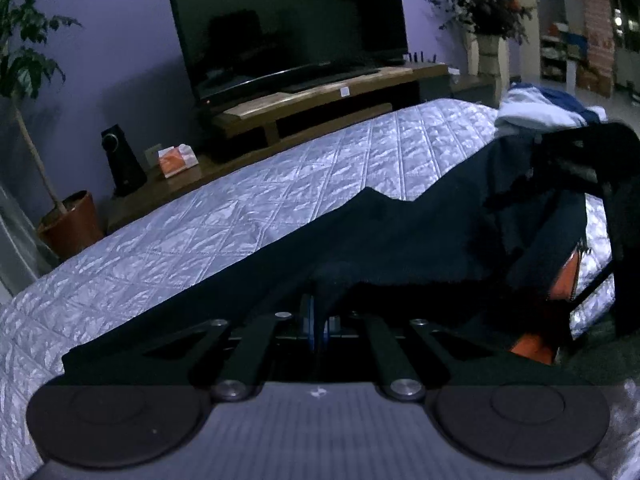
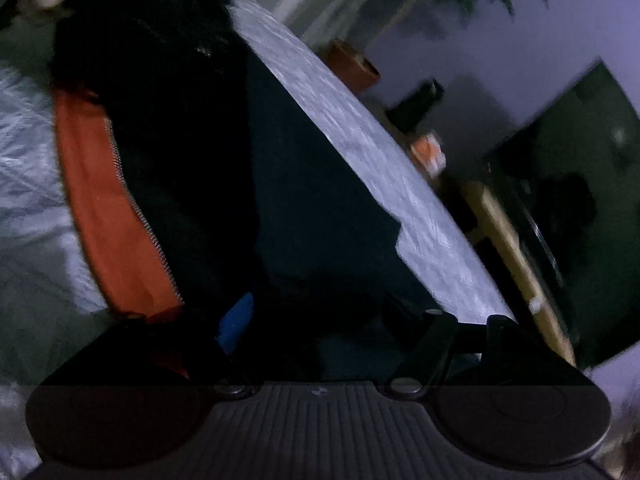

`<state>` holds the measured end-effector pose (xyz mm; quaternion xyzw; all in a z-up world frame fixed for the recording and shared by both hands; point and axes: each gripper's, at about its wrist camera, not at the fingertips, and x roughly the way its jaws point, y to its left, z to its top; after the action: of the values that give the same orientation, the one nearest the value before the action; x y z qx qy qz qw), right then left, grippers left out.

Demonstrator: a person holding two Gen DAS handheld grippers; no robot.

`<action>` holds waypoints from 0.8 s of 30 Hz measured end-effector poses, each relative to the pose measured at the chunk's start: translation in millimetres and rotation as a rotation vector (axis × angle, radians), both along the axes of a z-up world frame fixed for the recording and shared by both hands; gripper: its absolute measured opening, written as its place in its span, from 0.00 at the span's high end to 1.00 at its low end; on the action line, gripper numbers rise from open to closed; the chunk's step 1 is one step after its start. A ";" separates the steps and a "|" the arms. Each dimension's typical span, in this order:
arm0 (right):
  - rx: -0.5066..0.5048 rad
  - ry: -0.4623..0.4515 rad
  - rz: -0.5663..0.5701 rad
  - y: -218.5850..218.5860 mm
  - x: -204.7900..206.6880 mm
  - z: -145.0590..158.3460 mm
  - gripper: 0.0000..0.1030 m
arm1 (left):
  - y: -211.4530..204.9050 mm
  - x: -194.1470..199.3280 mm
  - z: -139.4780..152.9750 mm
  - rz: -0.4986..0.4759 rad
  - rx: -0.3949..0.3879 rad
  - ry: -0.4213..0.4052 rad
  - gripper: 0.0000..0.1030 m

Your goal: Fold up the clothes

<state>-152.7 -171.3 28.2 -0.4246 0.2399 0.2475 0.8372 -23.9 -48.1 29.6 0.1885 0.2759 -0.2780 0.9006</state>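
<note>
Pinching the dark navy garment (image 1: 400, 240) on the quilted bed (image 1: 200, 216), left gripper (image 1: 318, 320) jaws closed; right gripper (image 2: 320, 320) gapes empty, needing a grip next.

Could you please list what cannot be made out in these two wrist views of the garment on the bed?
- Left wrist: left gripper fingertips, buried in the dark garment.
- Right wrist: right gripper fingers lost in darkness and blur.
- Left wrist: pile of clothes, too small and cut by the garment.
</note>
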 end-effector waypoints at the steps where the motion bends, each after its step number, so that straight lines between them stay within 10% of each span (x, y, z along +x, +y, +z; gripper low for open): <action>1: 0.008 -0.003 0.043 7.9 -5.1 -0.7 0.24 | -0.6 0.0 1.0 0.000 -0.007 -0.001 0.96; 24: -0.155 -0.236 -0.418 -106.5 37.3 -17.1 0.19 | 6.5 3.9 -0.4 0.032 -0.040 0.008 0.96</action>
<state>-115.5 -277.8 11.1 -0.4547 0.2415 -0.0012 0.8573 -20.0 -41.6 29.2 0.1648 0.2770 -0.2699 0.9073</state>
